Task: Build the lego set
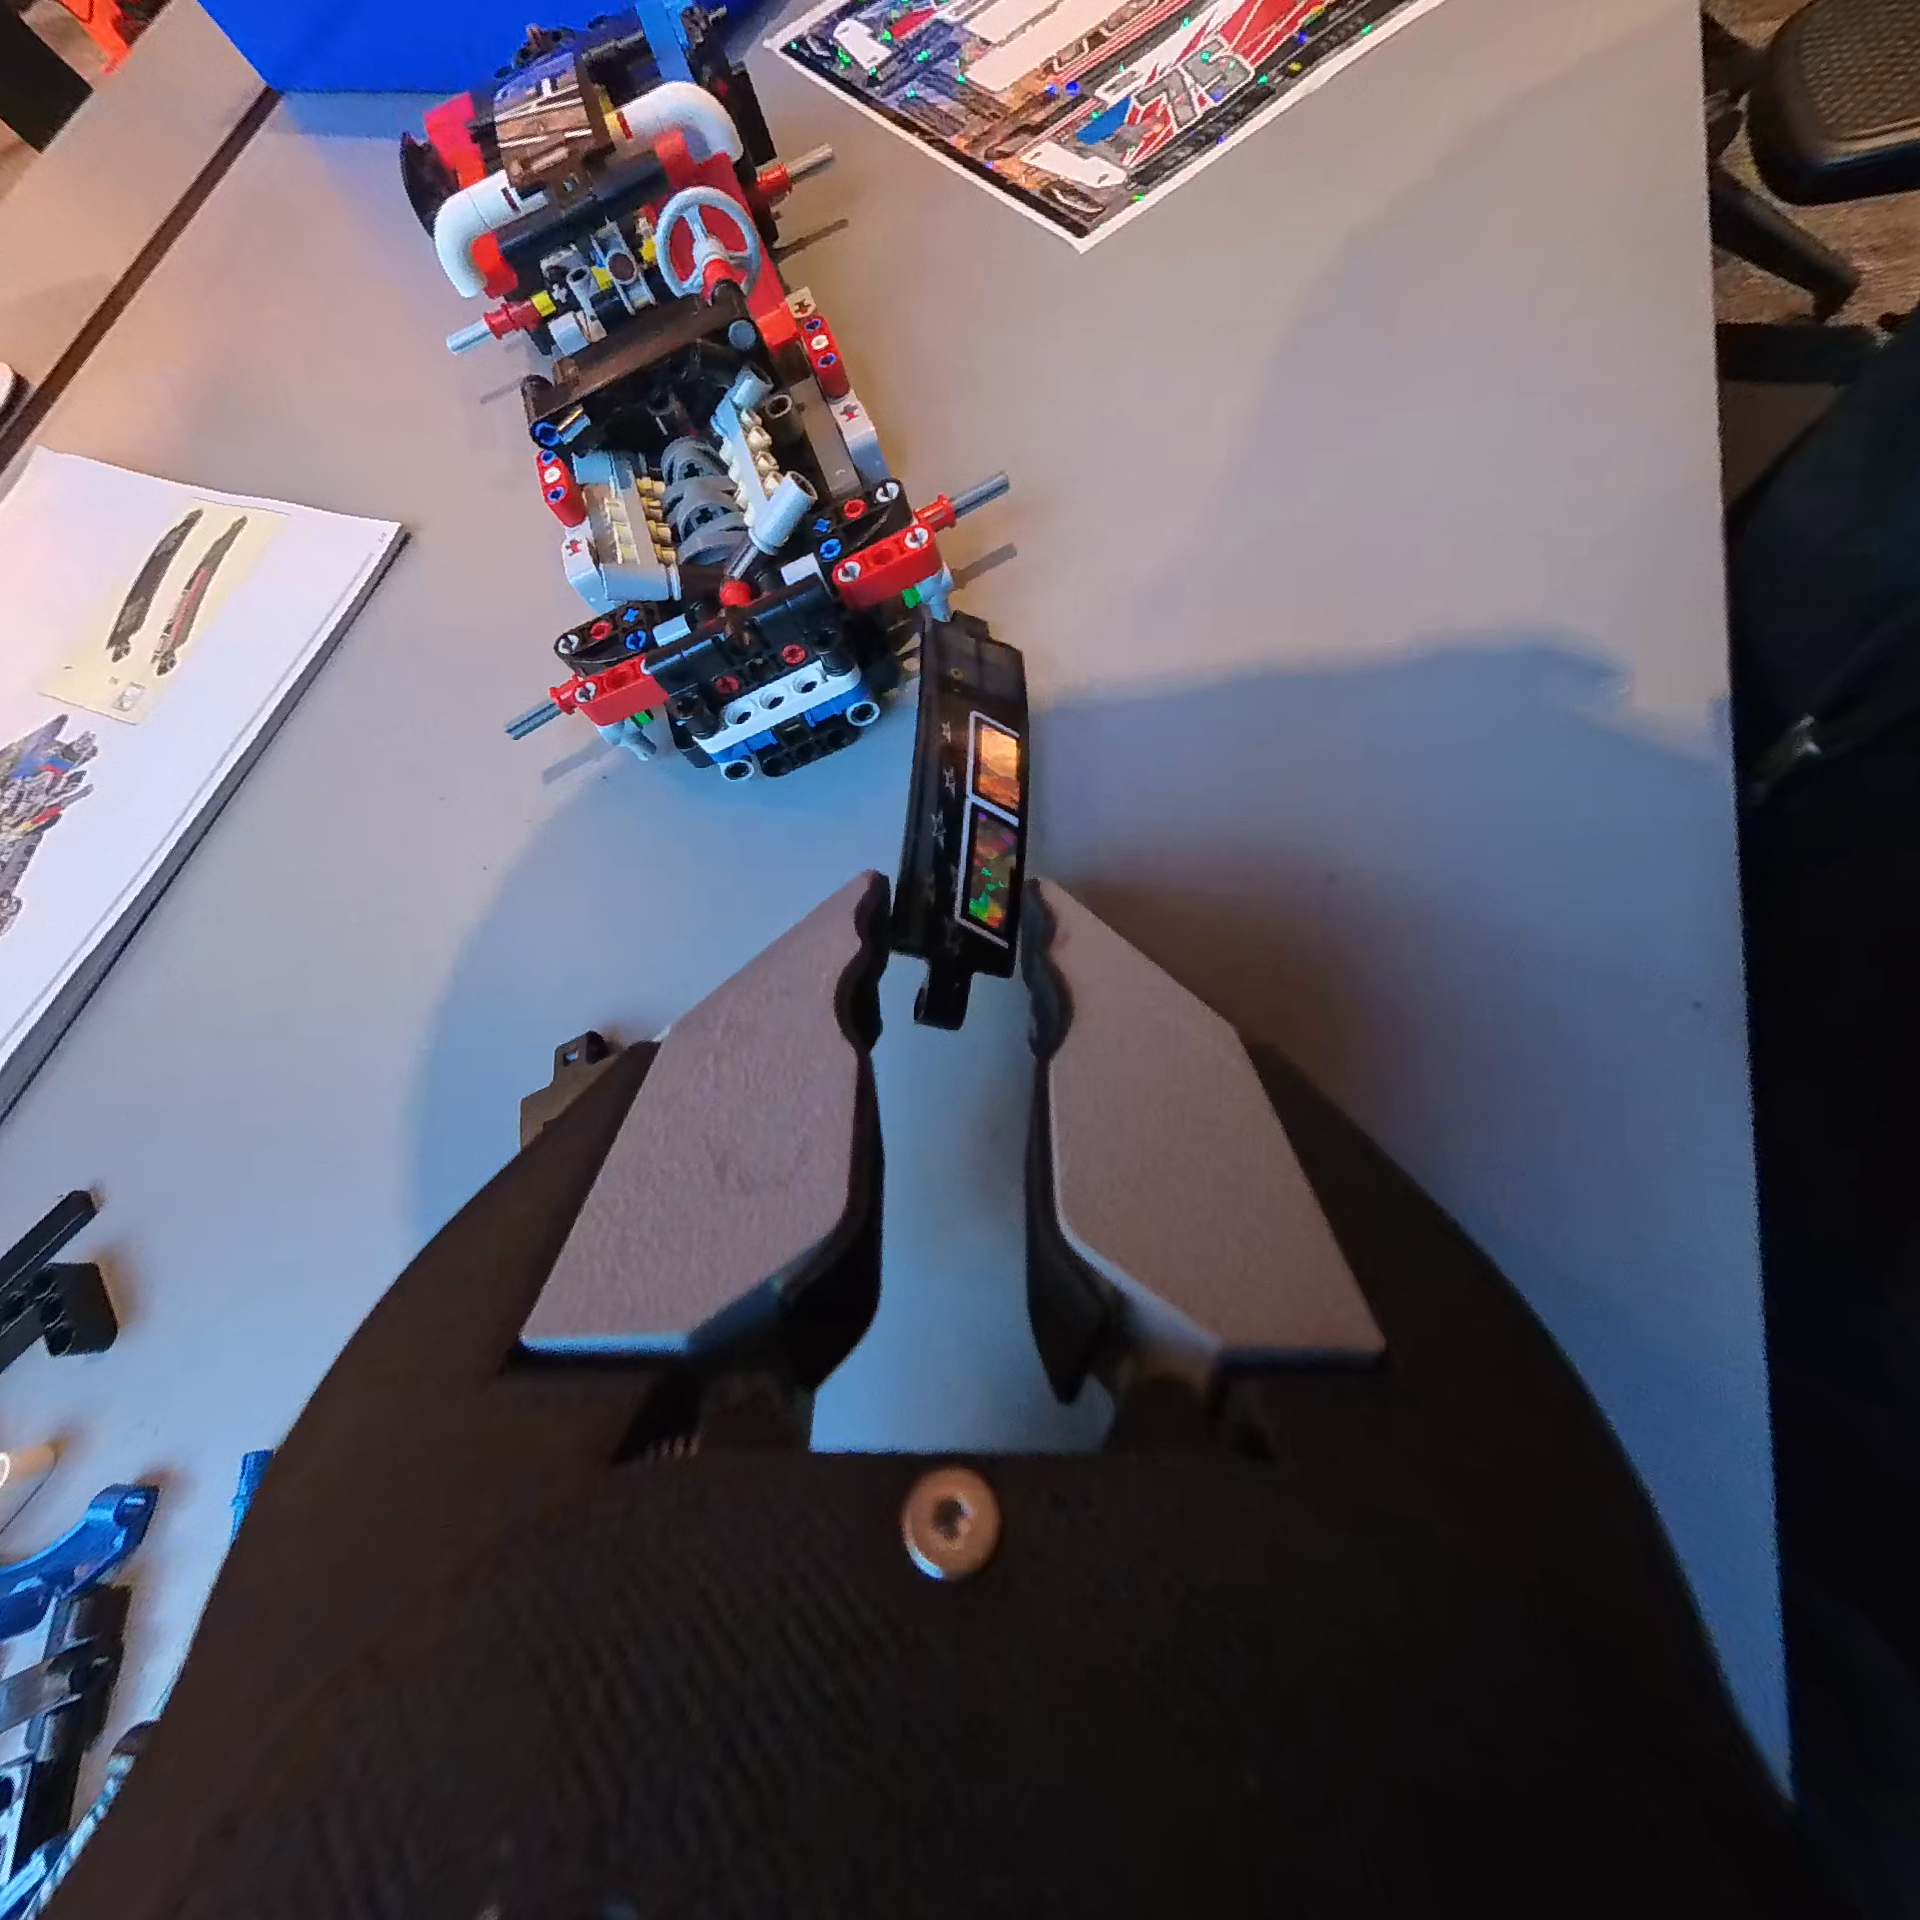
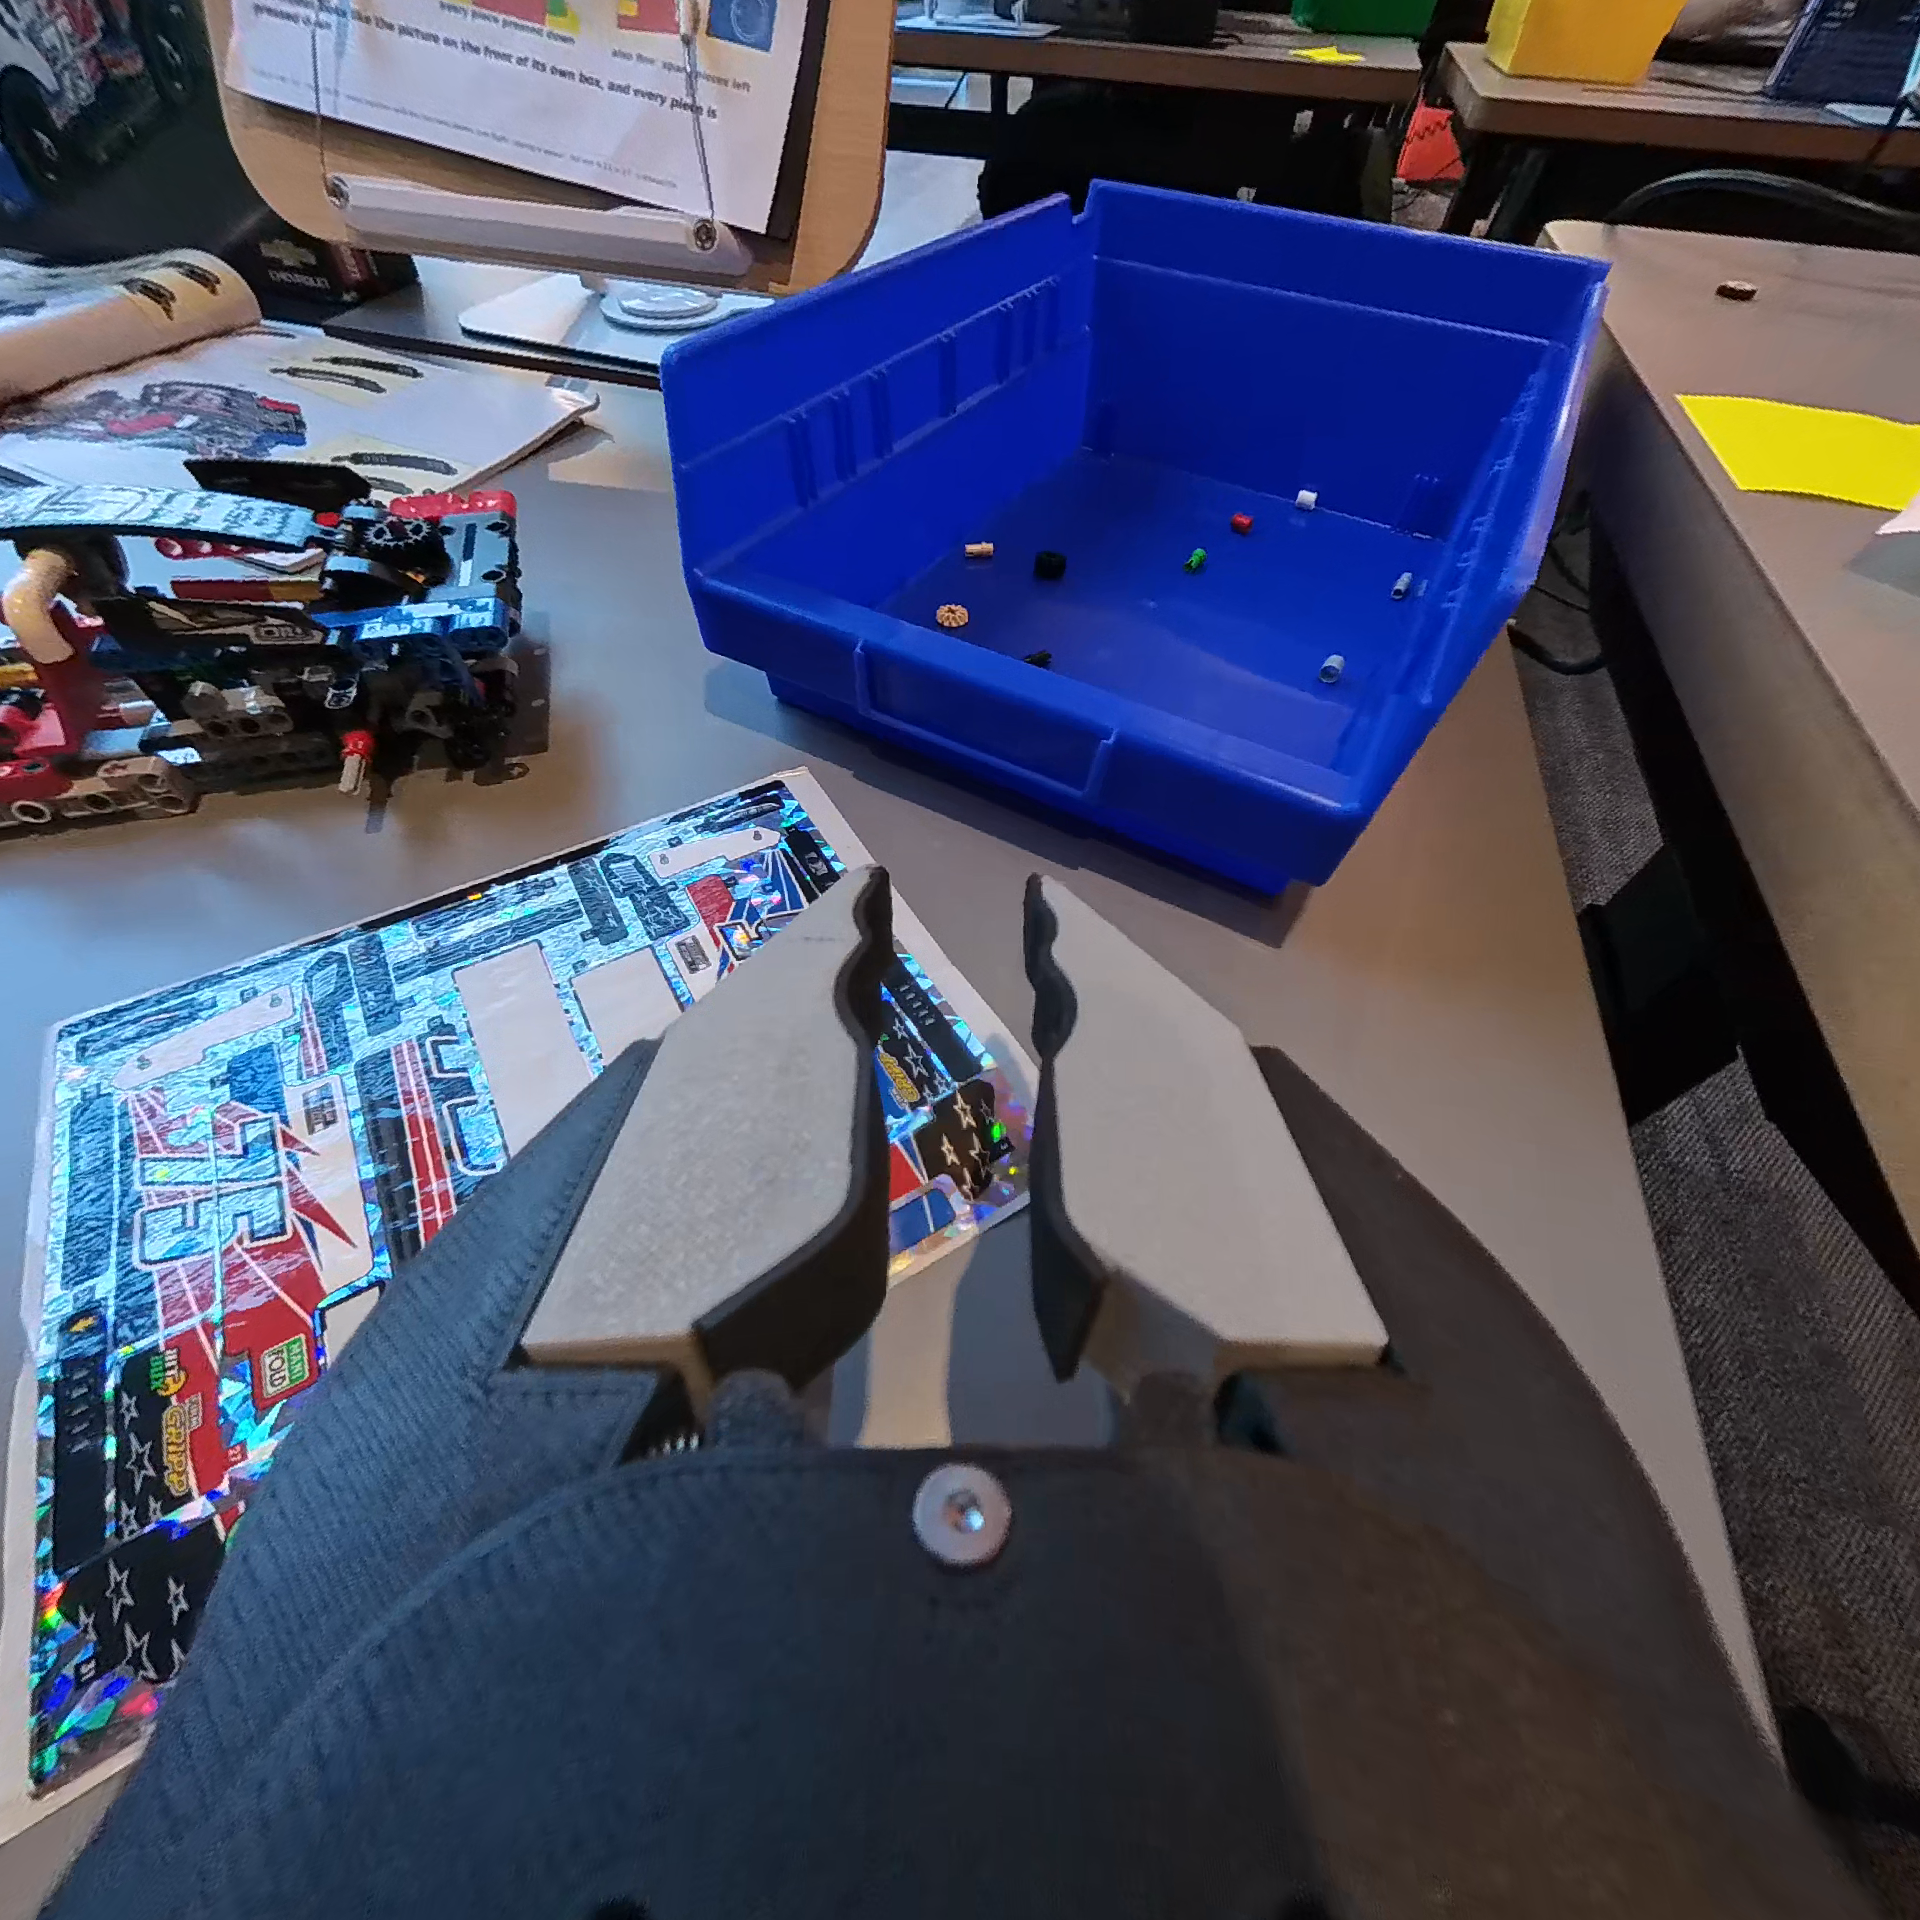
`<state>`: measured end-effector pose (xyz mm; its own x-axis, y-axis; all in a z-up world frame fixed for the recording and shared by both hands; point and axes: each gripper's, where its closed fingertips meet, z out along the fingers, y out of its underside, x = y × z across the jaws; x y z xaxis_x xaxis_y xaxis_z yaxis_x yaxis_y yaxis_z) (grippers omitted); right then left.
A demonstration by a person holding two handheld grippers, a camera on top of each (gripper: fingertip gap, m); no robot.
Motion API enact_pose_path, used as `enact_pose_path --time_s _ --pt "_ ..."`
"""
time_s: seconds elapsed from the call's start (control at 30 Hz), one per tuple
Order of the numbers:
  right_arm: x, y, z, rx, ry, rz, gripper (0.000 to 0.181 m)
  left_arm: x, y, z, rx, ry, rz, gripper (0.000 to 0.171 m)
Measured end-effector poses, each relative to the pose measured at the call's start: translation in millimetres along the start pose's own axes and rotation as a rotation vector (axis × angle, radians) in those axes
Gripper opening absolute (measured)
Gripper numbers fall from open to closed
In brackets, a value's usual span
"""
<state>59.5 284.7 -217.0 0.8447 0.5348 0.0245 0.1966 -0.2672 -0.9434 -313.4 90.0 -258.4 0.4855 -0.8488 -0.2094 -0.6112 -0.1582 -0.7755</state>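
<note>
The partly built Lego car chassis (image 1: 686, 468), red, black and grey, lies on the grey table (image 1: 1299, 468). My left gripper (image 1: 956, 894) is shut on a long black curved panel (image 1: 966, 790) with shiny stickers. The panel's far end reaches the red corner at the car's near right. My right gripper (image 2: 958, 894) is open and empty. It hovers over the corner of the shiny sticker sheet (image 2: 312, 1091). The car also shows at the left of the right wrist view (image 2: 260, 644).
An open instruction booklet (image 1: 156, 707) lies left of the car. Loose black pieces (image 1: 52, 1299) and blue pieces (image 1: 73, 1558) lie at the near left. A blue bin (image 2: 1455, 727) with several small parts stands beyond the right gripper. The table edge (image 1: 1735, 727) runs along the right. The grippers' ends are close to 45 centimetres from one another.
</note>
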Motion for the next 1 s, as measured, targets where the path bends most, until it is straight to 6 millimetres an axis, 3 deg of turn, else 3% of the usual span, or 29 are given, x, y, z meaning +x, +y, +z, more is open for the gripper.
enact_pose_path --time_s 0.33,0.53,0.63,0.73,0.83,0.93,1.0 --pt "-8 -8 -4 0.051 -0.024 -0.048 0.024 -1 -5 -5 0.043 -0.031 0.019 0.021" --pt "-36 -18 -5 0.104 -0.140 -0.073 0.036 0 -5 -7 0.047 -0.065 0.066 0.022" --pt "-66 -31 -2 0.131 -0.195 -0.090 0.049 0 -5 -9 0.046 -0.103 0.092 0.022" --pt "-102 -43 4 0.111 -0.209 -0.217 0.067 -1 -5 -14 0.056 -0.137 0.107 0.022" --pt "-159 -52 5 0.088 -0.381 -0.313 0.063 -2 -6 -19 0.078 -0.167 0.116 0.022" --pt "-221 -55 2 0.057 -0.605 -0.334 0.075 -3 -8 -21 0.097 -0.167 0.099 0.022" --pt "-258 -55 -2 0.063 -0.722 -0.392 0.071 -3 -10 -22 0.110 -0.153 0.082 0.022"
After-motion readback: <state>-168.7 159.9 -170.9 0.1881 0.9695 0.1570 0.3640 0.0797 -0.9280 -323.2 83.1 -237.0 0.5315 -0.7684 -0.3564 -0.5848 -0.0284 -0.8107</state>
